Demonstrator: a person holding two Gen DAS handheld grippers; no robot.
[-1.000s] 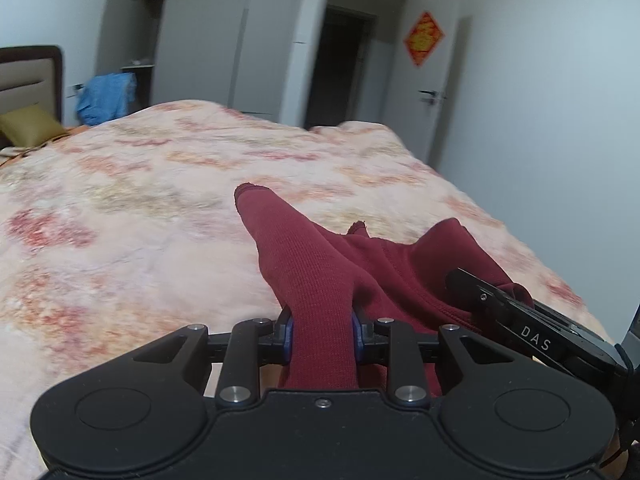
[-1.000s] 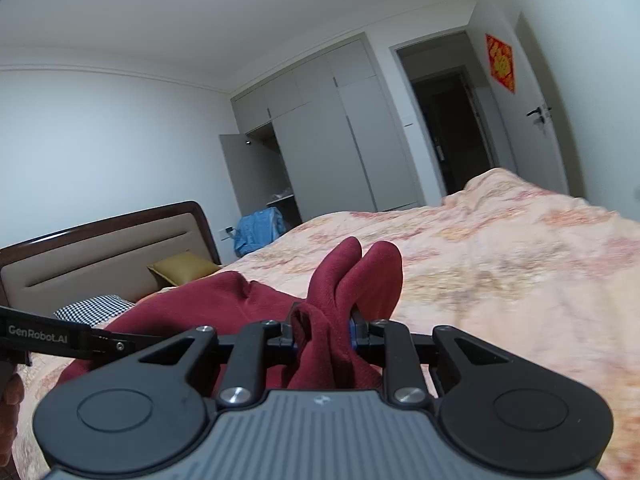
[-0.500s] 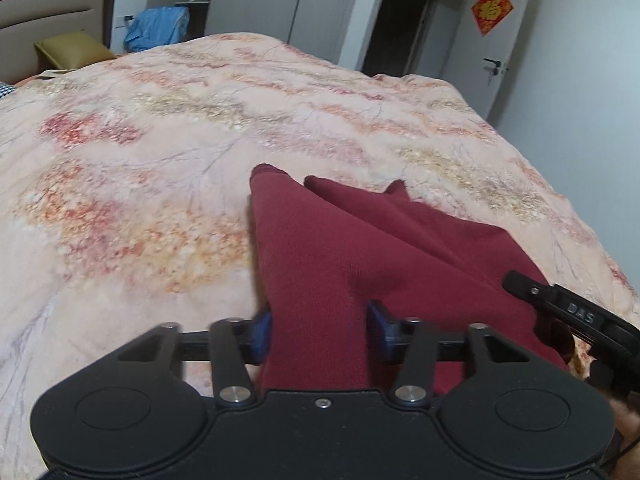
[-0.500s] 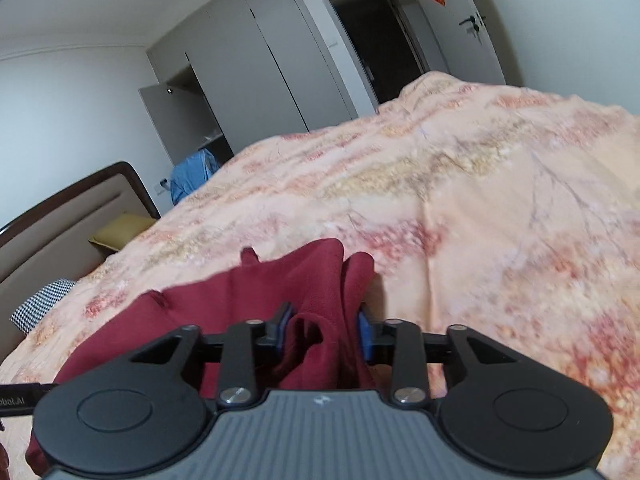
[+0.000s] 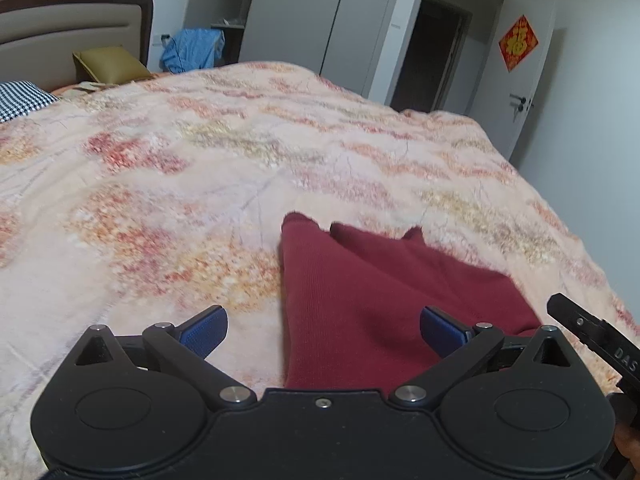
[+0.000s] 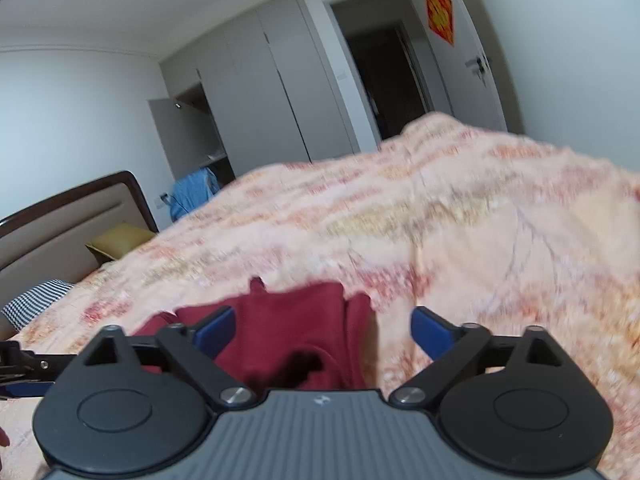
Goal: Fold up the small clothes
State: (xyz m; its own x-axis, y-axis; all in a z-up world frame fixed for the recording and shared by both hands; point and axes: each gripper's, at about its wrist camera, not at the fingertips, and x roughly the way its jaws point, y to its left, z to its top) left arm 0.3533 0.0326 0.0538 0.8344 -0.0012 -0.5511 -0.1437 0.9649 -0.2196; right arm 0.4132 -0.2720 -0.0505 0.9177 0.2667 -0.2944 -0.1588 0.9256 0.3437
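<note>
A dark red knit garment (image 5: 360,300) lies on the bed (image 5: 200,184), spread flat over the floral orange and pink bedspread near its close edge. In the left wrist view 2 folded layers overlap, with small corners poking out at the far edge. In the right wrist view the same cloth shows a bunched fold with a dark hollow close to the camera.

At the head of the bed stand a padded headboard (image 5: 60,20), an olive pillow (image 5: 108,64) and a checked pillow (image 5: 20,98). A blue garment (image 5: 192,50) hangs by an open grey wardrobe (image 5: 296,12). Beyond are a dark doorway and a door with a red diamond decoration (image 5: 518,42).

The left gripper (image 5: 324,326) points downward over the red cloth, its jaws opening wide; the cloth lies between the blue pads (image 5: 206,330) but neither pad presses on it. The right gripper (image 6: 324,330) sits lower and more level, jaws likewise opening, with the cloth's right part between them and untouched. Each gripper's black frame edges into the other's view.
</note>
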